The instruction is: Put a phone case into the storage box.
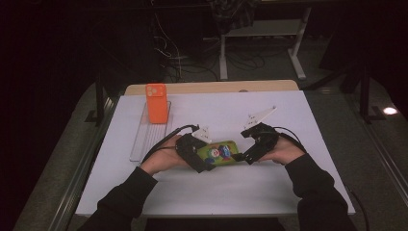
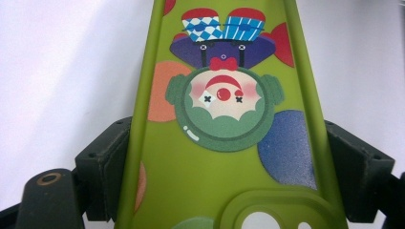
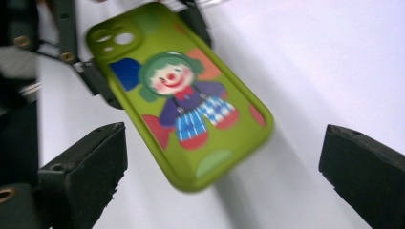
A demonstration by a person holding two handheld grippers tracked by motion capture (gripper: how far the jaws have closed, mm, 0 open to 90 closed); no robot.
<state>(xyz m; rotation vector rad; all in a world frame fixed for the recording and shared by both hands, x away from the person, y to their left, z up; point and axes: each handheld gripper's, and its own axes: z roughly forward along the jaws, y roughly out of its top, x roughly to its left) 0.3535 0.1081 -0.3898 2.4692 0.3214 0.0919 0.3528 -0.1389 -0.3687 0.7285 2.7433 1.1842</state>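
1. Clear tray point(image 1: 144, 137): a long, see-through piece lying at the left of the white desk point(image 1: 288, 192), running front to back.
2. Orange phone point(image 1: 156, 103): stands upright at the far end of the clear tray, camera cluster at the top.
3. Left gripper point(image 1: 208, 162): held in the person's left hand point(image 1: 161, 161) at the desk's middle. Its two black jaws are clamped against the long sides of the green phone case point(image 1: 219, 153), near the camera-cutout end; the left gripper view shows a jaw pressed to each edge.
4. Green phone case point(image 2: 224, 143): olive-green, printed with a clown in a green wig, red nose, blue patterned trousers and coloured spots. It is carried in the left gripper, above the desk at centre, printed side up, its free end reaching toward the right gripper point(image 1: 240, 156).
5. Right gripper point(image 3: 224, 176): held in the person's right hand point(image 1: 284, 151), just right of the case. Jaws spread wide, one on either side of the case's free end, touching neither edge.
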